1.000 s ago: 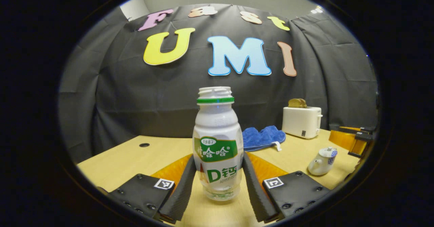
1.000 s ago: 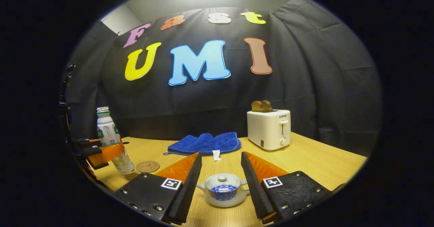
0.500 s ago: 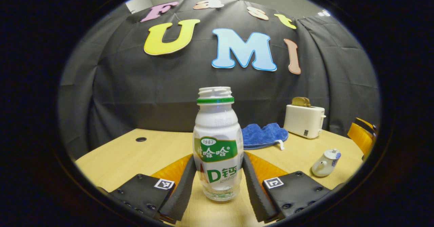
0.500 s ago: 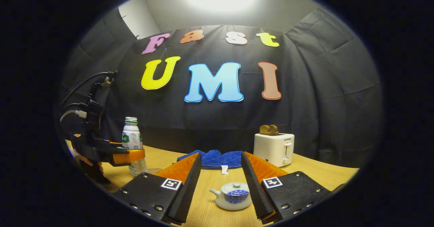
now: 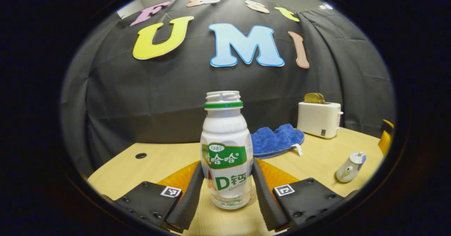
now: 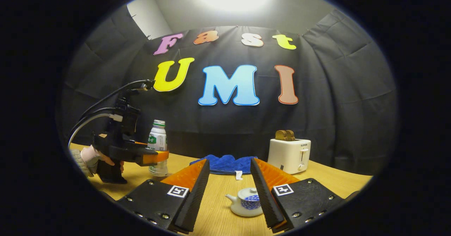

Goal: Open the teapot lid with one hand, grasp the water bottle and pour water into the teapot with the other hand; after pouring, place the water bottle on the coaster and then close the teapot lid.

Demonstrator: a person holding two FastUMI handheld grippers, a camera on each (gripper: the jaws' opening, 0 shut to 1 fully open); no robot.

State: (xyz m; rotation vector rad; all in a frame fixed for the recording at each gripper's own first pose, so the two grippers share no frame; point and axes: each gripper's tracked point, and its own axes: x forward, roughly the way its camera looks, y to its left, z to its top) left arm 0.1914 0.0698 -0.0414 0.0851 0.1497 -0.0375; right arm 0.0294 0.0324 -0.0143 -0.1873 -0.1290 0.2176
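With the left tongs (image 5: 227,190) clenched on the upright bottle (image 5: 226,151) above the coaster (image 5: 251,195), the right tongs (image 6: 228,190) gape, released, before the lidded teapot (image 6: 246,206).

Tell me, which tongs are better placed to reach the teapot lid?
Right. The right tongs are open with the teapot just ahead between their fingers, lid on. The left tongs grip the water bottle, with the teapot far to their side.
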